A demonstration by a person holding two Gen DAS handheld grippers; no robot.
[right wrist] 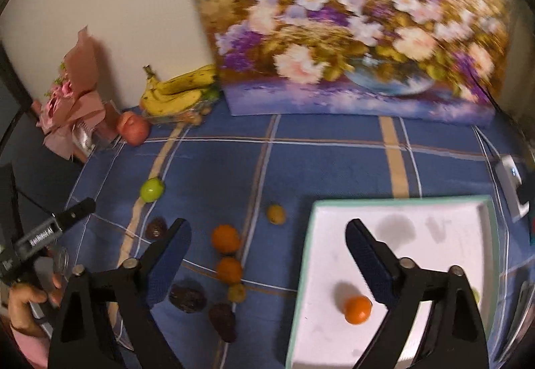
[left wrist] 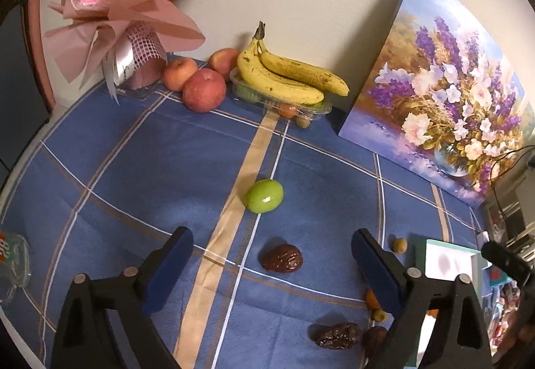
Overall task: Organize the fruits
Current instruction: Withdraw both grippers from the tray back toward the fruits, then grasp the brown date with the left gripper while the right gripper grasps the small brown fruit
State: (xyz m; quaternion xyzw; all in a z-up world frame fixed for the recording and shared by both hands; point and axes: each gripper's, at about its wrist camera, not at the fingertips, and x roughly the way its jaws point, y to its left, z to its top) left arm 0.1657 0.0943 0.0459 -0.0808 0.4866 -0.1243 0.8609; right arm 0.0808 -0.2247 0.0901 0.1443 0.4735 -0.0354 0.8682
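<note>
My left gripper (left wrist: 271, 243) is open and empty above the blue cloth; a dark date (left wrist: 282, 258) lies between its fingers and a green fruit (left wrist: 264, 196) lies just beyond. My right gripper (right wrist: 267, 237) is open and empty over the left edge of a white tray (right wrist: 434, 235). A small orange fruit (right wrist: 357, 309) lies in the tray. Two small orange fruits (right wrist: 226, 238) (right wrist: 229, 269), two small yellow-green fruits (right wrist: 276, 214) (right wrist: 236, 292) and dark dates (right wrist: 187, 296) lie on the cloth left of the tray.
Bananas (left wrist: 287, 75) lie on a clear plastic box (left wrist: 301, 110) by the wall, beside red apples (left wrist: 204, 90) and a pink bouquet (left wrist: 127, 18). A flower painting (left wrist: 444, 108) leans on the wall. A glass (left wrist: 13, 263) stands at the left.
</note>
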